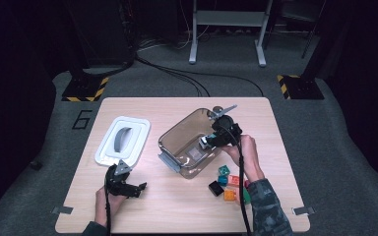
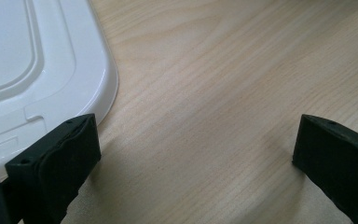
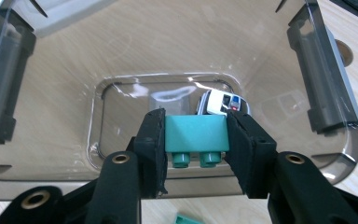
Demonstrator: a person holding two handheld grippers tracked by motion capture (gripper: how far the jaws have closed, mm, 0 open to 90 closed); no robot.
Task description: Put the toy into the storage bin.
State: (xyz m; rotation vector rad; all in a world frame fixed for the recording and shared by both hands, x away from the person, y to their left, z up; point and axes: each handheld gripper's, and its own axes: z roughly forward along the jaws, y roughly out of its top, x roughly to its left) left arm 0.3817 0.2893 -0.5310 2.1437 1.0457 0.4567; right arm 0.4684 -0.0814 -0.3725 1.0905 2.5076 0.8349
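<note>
Right gripper view: our right gripper point(image 3: 196, 140) is clamped on a teal brick point(image 3: 196, 134), studs pointing down toward the camera, held over the open clear bin point(image 3: 324, 84). Behind the brick a small white toy car point(image 3: 221, 102) lies on the bin floor, partly hidden by brick and jaw; we can't tell more about it. A teal scrap at the bottom edge is cut off.

High view: right gripper point(image 1: 211, 140) sits over the bin's right side, brick barely readable there. Loose blocks point(image 1: 226, 184) lie near our right forearm on the table point(image 1: 177, 211); colours blur together.

Left gripper point(image 1: 137, 188) rests low w/ jaws wide apart, nothing between, just beside the white lid point(image 1: 123, 140). In the left gripper view the lid point(image 2: 42, 70) is cut off at the frame edge & partly behind one jaw.
</note>
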